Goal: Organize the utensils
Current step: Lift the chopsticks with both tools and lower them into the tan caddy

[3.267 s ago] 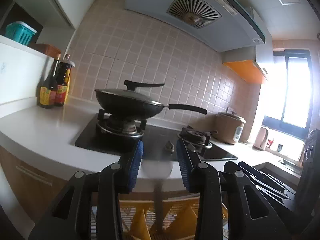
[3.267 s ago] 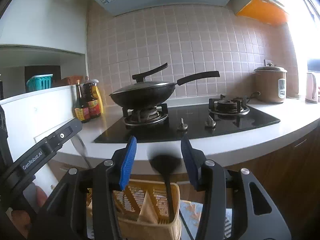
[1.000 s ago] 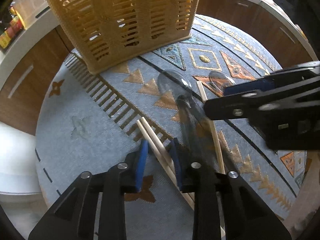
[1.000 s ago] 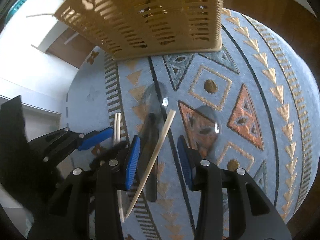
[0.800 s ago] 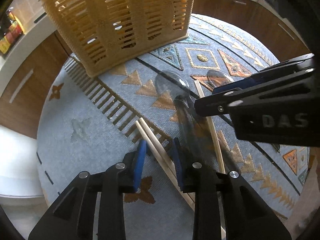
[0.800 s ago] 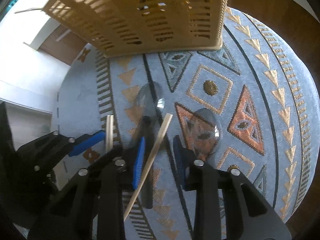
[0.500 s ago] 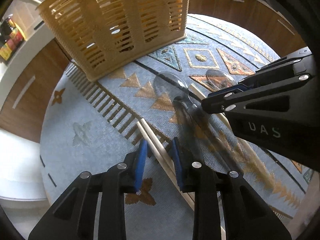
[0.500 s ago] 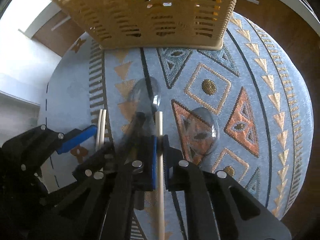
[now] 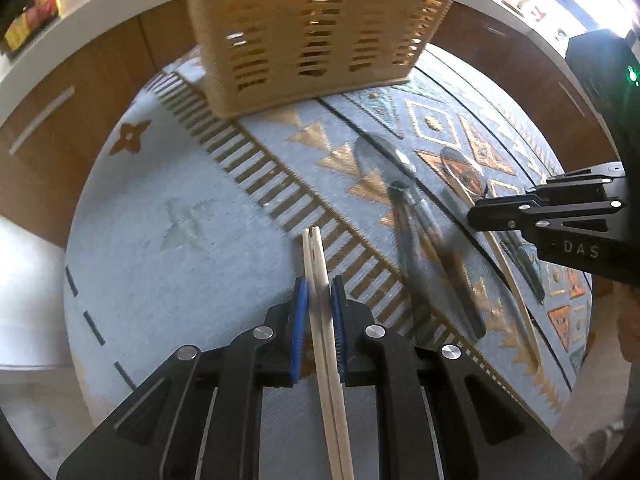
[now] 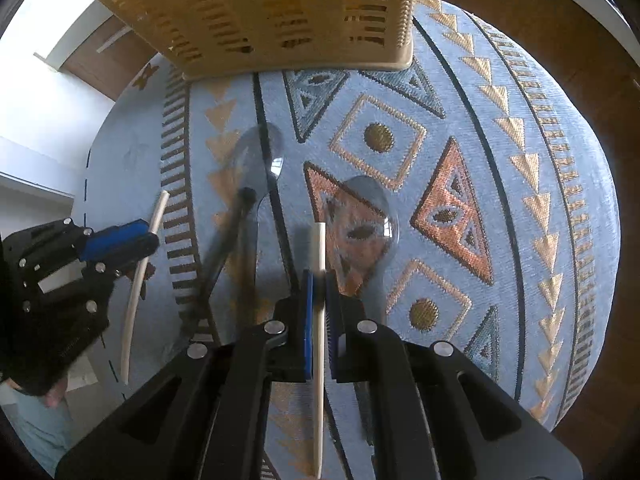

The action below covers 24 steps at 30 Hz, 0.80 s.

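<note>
A pair of pale wooden chopsticks (image 9: 320, 280) runs straight between the blue pads of my left gripper (image 9: 319, 284), whose jaws are closing and touch the pair on both sides. My right gripper (image 10: 318, 276) is shut on a single chopstick (image 10: 319, 248), pointing down at the cloth. Two clear spoons with dark handles lie on the cloth: one (image 10: 260, 152) to the left of that chopstick, the other (image 10: 368, 216) just right of it. The yellow slatted basket (image 9: 312, 32) stands at the far side. Seen from the right wrist, the left gripper (image 10: 148, 236) holds its chopsticks (image 10: 138, 280) at the left.
A round table carries a blue cloth (image 9: 180, 220) with orange and gold patterns. Brown cabinet fronts and a white counter (image 9: 100, 12) curve round behind it. Bottles (image 9: 16, 28) stand at the far left. A person's hand (image 10: 52, 396) shows behind the left gripper.
My right gripper closed on the single chopstick and turned it straight. My left gripper shifted left, the pair now lies in line with its jaws, and the jaws have narrowed onto it.
</note>
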Motion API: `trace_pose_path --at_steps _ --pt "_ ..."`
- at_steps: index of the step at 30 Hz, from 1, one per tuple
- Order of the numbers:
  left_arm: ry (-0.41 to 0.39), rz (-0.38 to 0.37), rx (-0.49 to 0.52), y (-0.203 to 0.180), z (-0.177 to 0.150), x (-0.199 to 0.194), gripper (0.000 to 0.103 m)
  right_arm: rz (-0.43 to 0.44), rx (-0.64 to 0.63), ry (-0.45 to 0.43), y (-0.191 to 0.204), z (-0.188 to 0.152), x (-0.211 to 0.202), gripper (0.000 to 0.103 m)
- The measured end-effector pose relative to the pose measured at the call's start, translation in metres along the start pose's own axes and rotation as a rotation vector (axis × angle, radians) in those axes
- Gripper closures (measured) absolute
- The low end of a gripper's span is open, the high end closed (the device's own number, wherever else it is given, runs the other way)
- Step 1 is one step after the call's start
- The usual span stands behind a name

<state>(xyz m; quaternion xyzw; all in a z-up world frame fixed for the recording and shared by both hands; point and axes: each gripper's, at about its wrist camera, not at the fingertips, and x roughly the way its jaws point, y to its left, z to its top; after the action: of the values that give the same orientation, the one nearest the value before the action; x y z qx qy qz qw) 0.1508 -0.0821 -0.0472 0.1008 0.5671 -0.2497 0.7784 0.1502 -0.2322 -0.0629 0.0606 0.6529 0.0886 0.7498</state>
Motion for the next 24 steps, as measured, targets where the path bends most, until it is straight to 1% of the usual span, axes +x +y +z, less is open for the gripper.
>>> trace_pose_path --at_steps 2,5,8,9,12,16,20,21,22,24 --pt "0.015 0.015 0.002 0.003 0.001 -0.001 0.091 -0.006 -0.006 0.013 0.0 0.002 0.0 0.098" --pt "0.047 0.001 0.024 0.004 0.003 -0.001 0.09 -0.018 -0.024 0.027 -0.009 0.01 0.001 0.098" --pt "0.084 -0.01 0.039 0.007 0.01 0.002 0.09 -0.027 -0.043 0.053 -0.005 0.015 0.004 0.098" --pt "0.098 -0.014 0.048 0.013 0.017 0.007 0.088 -0.03 -0.05 0.059 0.001 0.015 0.009 0.098" --pt "0.149 -0.026 0.097 0.011 0.023 0.012 0.079 -0.032 -0.064 0.077 0.009 0.017 0.015 0.094" --pt "0.177 0.026 0.166 0.002 0.028 0.018 0.079 -0.035 -0.08 0.088 0.016 0.015 0.019 0.092" --pt "0.175 0.086 0.212 -0.01 0.029 0.021 0.079 -0.054 -0.095 0.068 0.024 0.01 0.019 0.092" --pt "0.173 0.113 0.216 -0.014 0.029 0.022 0.08 -0.064 -0.103 0.063 0.026 0.007 0.019 0.094" --pt "0.173 0.136 0.22 -0.02 0.028 0.022 0.083 -0.082 -0.112 0.059 0.028 0.004 0.018 0.097" --pt "0.167 0.16 0.237 -0.029 0.027 0.023 0.09 -0.094 -0.108 0.05 0.032 0.0 0.016 0.098"
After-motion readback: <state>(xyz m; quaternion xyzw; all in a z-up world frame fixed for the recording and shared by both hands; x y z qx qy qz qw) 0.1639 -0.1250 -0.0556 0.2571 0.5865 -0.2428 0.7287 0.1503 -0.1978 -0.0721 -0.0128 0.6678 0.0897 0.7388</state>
